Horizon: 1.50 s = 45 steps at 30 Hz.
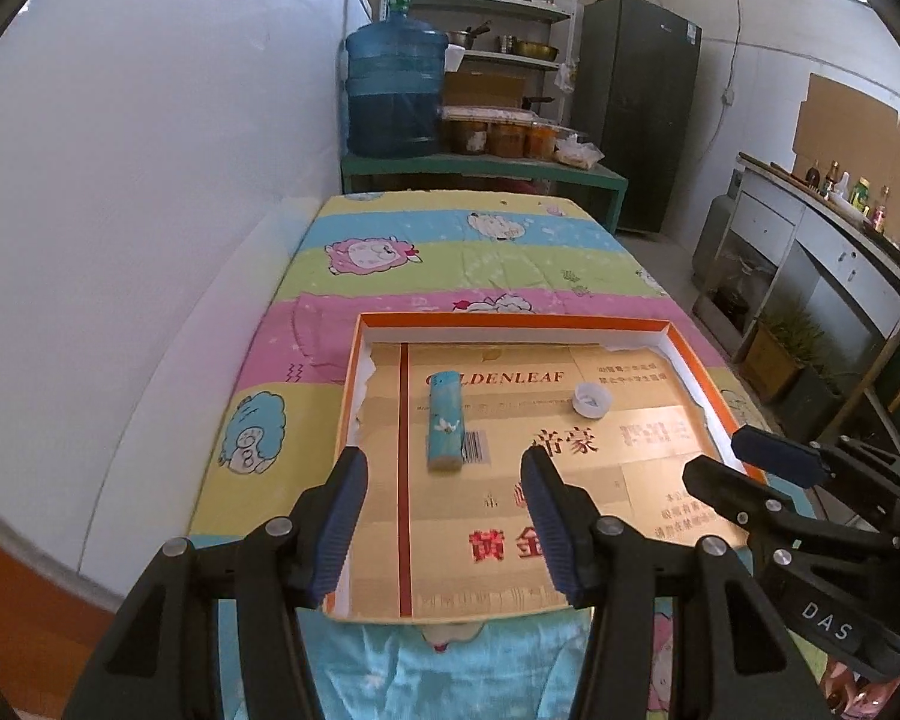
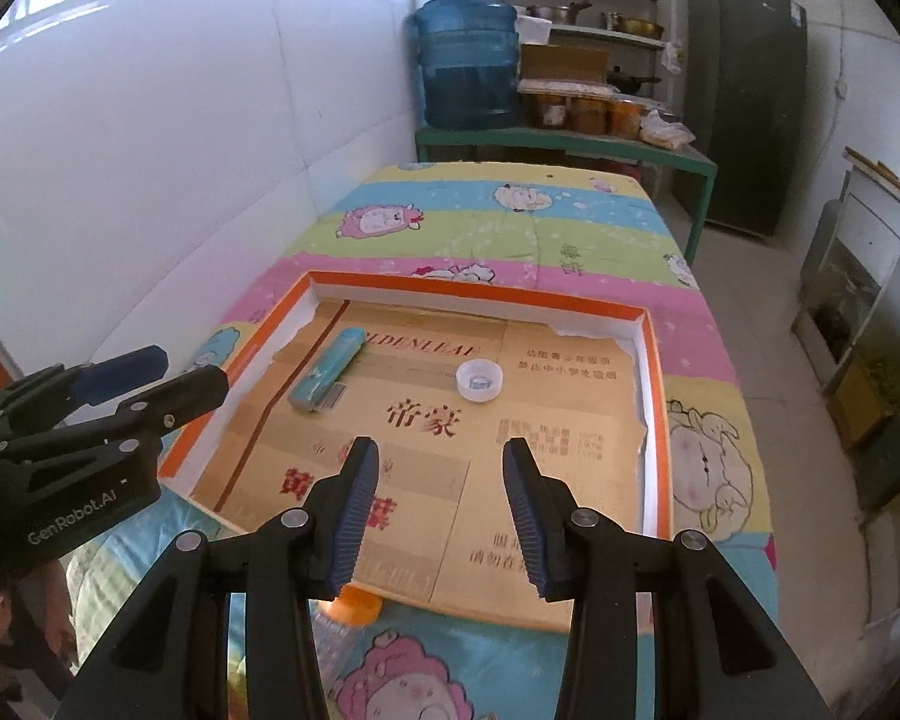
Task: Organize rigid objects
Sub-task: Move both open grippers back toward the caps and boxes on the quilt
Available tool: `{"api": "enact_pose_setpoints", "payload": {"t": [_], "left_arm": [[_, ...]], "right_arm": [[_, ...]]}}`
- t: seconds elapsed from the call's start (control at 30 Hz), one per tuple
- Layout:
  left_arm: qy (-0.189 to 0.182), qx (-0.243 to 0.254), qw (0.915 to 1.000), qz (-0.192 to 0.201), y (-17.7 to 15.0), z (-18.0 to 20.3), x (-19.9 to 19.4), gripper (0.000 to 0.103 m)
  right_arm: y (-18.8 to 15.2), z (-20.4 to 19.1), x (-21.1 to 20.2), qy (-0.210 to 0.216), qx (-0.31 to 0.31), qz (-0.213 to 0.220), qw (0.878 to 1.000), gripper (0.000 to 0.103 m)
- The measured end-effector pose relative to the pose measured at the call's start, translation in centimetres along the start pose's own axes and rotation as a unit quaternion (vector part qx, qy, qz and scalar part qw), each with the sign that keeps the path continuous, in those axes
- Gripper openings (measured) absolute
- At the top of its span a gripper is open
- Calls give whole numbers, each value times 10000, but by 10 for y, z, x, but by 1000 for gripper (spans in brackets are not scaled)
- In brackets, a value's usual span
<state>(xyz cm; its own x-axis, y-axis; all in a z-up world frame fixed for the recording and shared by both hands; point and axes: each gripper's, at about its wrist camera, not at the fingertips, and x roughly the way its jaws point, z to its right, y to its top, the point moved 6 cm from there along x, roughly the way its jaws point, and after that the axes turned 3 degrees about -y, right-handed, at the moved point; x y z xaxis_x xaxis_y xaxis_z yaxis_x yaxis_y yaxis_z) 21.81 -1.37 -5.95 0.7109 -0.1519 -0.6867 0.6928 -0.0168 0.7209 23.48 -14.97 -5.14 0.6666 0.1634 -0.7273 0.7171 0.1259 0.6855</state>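
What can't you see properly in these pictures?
- Bottle with the orange cap, right wrist view: mostly hidden behind the right gripper.
- Gold print on the tray floor, left wrist view: partly covered by the left gripper and the lighter.
- Shelf jars, left wrist view: too small to identify.

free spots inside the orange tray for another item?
In the tray, bare lining right of the white cap up to the right wall, and the near half under both open claws, left and right. Crowded: far left, around the teal lighter.

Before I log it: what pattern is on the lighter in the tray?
The teal lighter bears a small white flower print, clearest in the left wrist view.
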Motion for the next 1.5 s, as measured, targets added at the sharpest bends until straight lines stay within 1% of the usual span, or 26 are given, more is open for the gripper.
{"api": "enact_pose_setpoints", "payload": {"t": [0.17, 0.4, 0.53, 0.83, 1.2, 1.4, 1.5], "left_arm": [[68, 8, 9999, 94, -6, 3, -22, 52], [101, 36, 9997, 218, -17, 11, -48, 52], [132, 68, 9994, 311, -22, 14, -62, 52], [66, 93, 9990, 433, -29, 18, -85, 52], [-24, 132, 9987, 485, -41, 20, -102, 52], [-19, 156, 9987, 494, -50, 21, -108, 52], [-34, 154, 9987, 487, -55, 21, -111, 52]], "right_arm": [[-9, -6, -23, -125, 5, 145, 9998, 44], [-22, -13, -54, -130, 62, 339, 9993, 44], [-30, -17, -67, -80, 93, 365, 9993, 44], [-42, -24, -87, -178, 134, 459, 9987, 44], [-61, -30, -114, -252, 190, 563, 9979, 44], [-74, -34, -121, -233, 229, 537, 9980, 44], [-80, -36, -123, -292, 243, 526, 9979, 44]]}}
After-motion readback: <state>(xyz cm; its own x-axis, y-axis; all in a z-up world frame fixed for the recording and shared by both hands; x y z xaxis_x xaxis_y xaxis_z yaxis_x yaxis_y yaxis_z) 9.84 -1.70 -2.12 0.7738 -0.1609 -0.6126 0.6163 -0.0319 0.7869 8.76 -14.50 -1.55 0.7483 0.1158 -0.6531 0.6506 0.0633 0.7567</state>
